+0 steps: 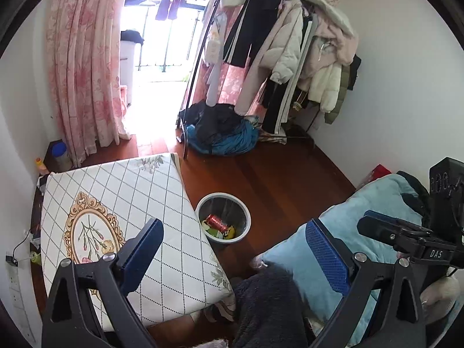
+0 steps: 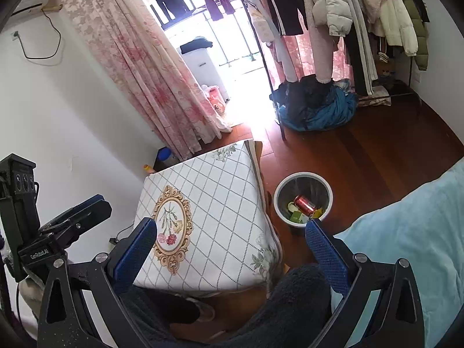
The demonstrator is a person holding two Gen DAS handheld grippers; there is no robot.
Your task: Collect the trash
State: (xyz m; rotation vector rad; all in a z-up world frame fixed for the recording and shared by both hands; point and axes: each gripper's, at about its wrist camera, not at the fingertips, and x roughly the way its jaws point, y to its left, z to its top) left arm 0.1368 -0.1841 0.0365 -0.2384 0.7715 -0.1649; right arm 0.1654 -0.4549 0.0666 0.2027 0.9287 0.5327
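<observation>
Left wrist view: the left tongs hang wide apart and empty above the desk; the waste bin on the floor already holds a red can.

Right wrist view: the right tongs gape empty too. No loose trash shows, so I would scan slowly first.

Daylight blown out through balcony doorway, glare on floor — fisheye-curved, vignetted edges
</observation>
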